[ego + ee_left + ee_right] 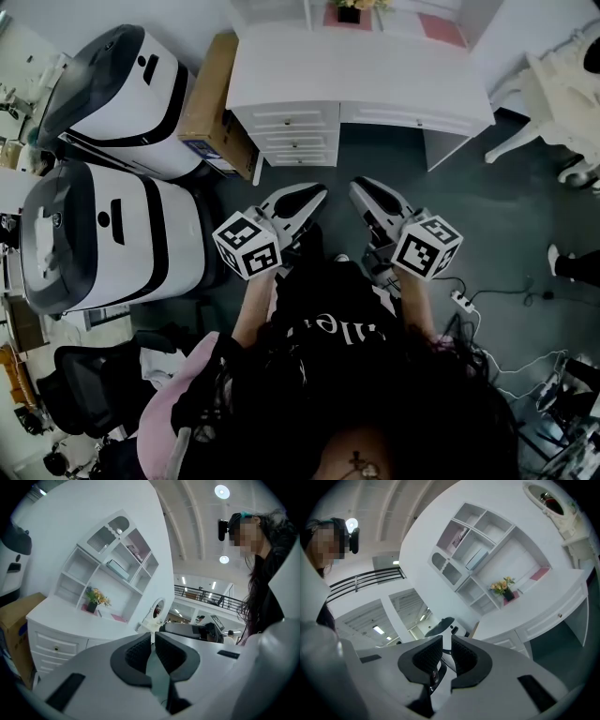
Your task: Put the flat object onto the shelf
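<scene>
Overhead scene: showing, at far left, two white-and-grey machines (103,234) side by side, with a cardboard box (211,98) wedged between the upper one and a white desk (375,75). Moving right along the desk: showing drawers (292,131) under its left end and a white shelf (75,564) standing on its top against the wall. Finding the flat object (117,569), pale teal, lying in the shelf's middle compartment, well apart from both grippers. Showing a pot of flowers (96,598) in the open bay below it, near a pink mat (118,618) on the desk top. Holding the left gripper (312,195) low in front of the person's dark shirt (328,309), pointing toward the desk, jaws closed together on nothing. Holding the right gripper (364,187) near it, likewise pointing toward the desk, jaws brought together and empty. Ending at right with a power strip (459,298) lying on the dark floor (487,216) and a white chair (553,103) standing near the desk's right end.
</scene>
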`<state>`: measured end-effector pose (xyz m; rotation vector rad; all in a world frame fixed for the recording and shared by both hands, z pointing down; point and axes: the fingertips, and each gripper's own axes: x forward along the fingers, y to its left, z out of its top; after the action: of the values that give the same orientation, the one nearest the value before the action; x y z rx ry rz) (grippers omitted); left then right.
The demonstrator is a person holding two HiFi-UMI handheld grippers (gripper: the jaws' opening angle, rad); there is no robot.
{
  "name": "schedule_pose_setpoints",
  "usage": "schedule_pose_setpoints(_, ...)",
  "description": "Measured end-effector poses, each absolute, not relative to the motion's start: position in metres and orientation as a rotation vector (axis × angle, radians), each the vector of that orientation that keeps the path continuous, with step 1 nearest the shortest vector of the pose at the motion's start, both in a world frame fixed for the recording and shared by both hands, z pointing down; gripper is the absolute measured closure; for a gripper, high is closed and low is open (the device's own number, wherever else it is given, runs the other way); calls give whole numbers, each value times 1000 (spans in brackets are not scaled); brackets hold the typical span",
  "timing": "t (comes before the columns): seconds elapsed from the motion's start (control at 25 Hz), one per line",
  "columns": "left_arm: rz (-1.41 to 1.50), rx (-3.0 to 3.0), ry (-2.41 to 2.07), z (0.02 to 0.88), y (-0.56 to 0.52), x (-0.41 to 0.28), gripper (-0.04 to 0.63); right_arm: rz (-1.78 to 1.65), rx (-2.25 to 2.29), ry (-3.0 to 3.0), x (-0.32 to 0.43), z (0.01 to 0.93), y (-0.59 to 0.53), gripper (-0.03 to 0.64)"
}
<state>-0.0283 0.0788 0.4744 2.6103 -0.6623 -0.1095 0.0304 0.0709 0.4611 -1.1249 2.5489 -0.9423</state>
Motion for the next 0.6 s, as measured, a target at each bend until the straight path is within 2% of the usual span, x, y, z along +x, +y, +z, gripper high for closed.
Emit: schedule_pose_setpoints(0.6, -115, 2566, -717, 479, 85, -37, 558, -963, -1077, 2597, 22, 463, 73, 534)
